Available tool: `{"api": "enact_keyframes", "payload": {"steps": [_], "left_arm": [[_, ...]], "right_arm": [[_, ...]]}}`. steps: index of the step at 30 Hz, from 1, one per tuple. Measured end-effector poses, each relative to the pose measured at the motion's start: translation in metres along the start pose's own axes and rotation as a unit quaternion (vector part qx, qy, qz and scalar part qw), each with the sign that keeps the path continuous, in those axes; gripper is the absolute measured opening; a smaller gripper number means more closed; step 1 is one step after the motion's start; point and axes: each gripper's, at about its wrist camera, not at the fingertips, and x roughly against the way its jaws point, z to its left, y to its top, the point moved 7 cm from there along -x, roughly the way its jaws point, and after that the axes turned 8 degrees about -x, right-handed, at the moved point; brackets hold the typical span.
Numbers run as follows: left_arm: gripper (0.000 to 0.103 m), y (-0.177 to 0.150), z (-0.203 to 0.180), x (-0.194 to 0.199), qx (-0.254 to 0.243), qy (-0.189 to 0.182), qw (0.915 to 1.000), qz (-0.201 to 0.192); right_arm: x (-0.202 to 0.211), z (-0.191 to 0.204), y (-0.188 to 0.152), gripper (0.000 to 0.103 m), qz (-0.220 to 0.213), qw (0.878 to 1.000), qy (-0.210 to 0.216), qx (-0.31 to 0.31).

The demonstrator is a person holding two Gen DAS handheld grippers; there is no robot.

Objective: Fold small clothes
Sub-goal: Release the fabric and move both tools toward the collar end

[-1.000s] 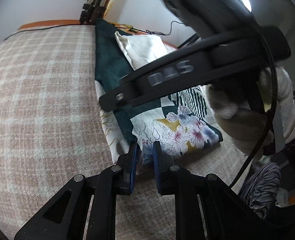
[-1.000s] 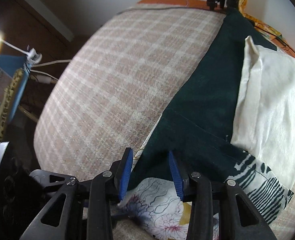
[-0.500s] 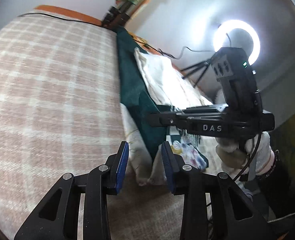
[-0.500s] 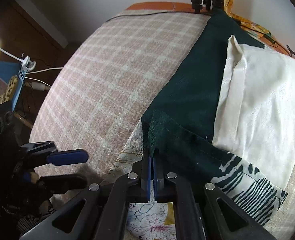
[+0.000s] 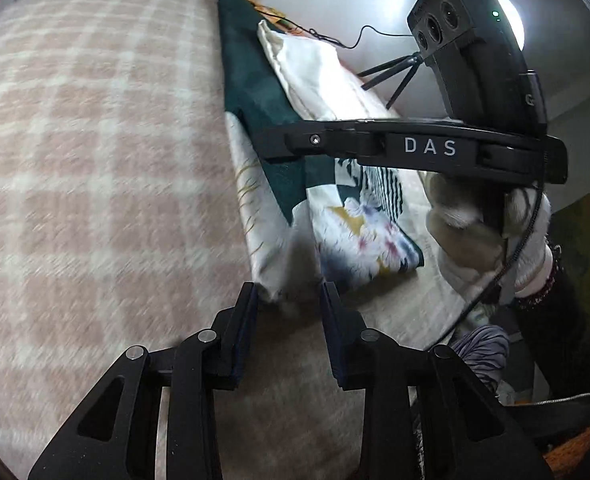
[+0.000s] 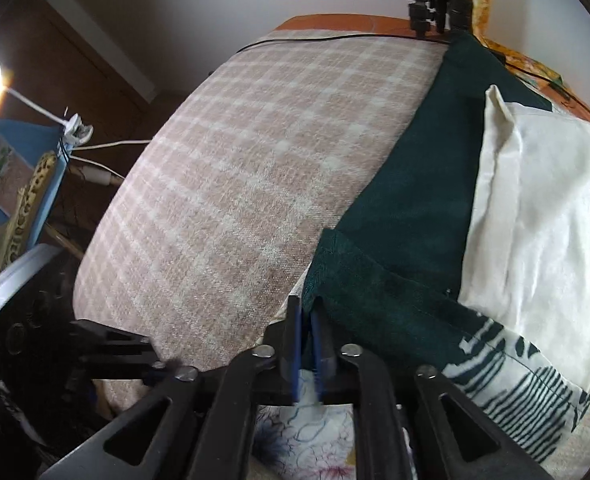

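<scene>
Checked bed blanket (image 6: 235,184) holds the flowery cloth (image 5: 359,232), barely folded. Right gripper (image 6: 305,344) pinches its green edge; left gripper (image 5: 289,308) waits wide open, empty.

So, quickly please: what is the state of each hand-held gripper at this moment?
Left hand-held gripper: open, holding nothing, at the corner of the patterned cloth.
Right hand-held gripper: closed on the patterned cloth's dark green edge.
</scene>
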Motion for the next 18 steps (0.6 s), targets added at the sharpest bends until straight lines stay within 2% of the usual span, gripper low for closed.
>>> {"api": "enact_keyframes", "payload": {"steps": [1, 3, 5, 7, 8, 10, 13, 16, 18], "left_arm": [[0.029, -0.002, 0.000, 0.004, -0.009, 0.019, 0.9998, 0.003], [0.029, -0.005, -0.004, 0.013, -0.026, 0.043, 0.9988, 0.001], [0.029, -0.002, -0.013, 0.023, -0.039, 0.062, 0.9972, -0.012], [0.029, 0.008, -0.023, 0.033, -0.059, 0.083, 0.9939, -0.043], [0.029, 0.015, -0.033, 0.036, -0.076, 0.087, 0.9911, -0.066], [0.029, 0.024, -0.050, 0.033, -0.110, 0.090, 0.9861, -0.086], [0.029, 0.027, -0.064, 0.009, -0.163, 0.114, 0.9779, -0.065], [0.029, 0.024, -0.043, -0.017, -0.155, 0.140, 0.9775, -0.033], [0.029, 0.021, -0.025, -0.025, -0.139, 0.169, 0.9756, -0.018]], "right_arm": [[0.002, 0.001, 0.000, 0.024, -0.007, 1.000, 0.006, 0.006], [0.011, -0.001, 0.000, 0.030, -0.023, 1.000, 0.017, 0.002], [0.027, -0.007, -0.003, 0.031, -0.044, 0.999, 0.026, -0.009], [0.045, -0.016, -0.009, 0.031, -0.069, 0.997, 0.015, -0.012], [0.055, -0.022, -0.016, 0.031, -0.082, 0.996, 0.011, -0.019], [0.071, -0.035, -0.033, 0.031, -0.104, 0.994, 0.004, -0.036], [0.085, -0.055, -0.064, 0.031, -0.134, 0.990, -0.009, -0.052], [0.082, -0.075, -0.093, 0.031, -0.136, 0.988, -0.052, -0.051], [0.075, -0.093, -0.109, 0.031, -0.119, 0.987, -0.081, -0.064]]}}
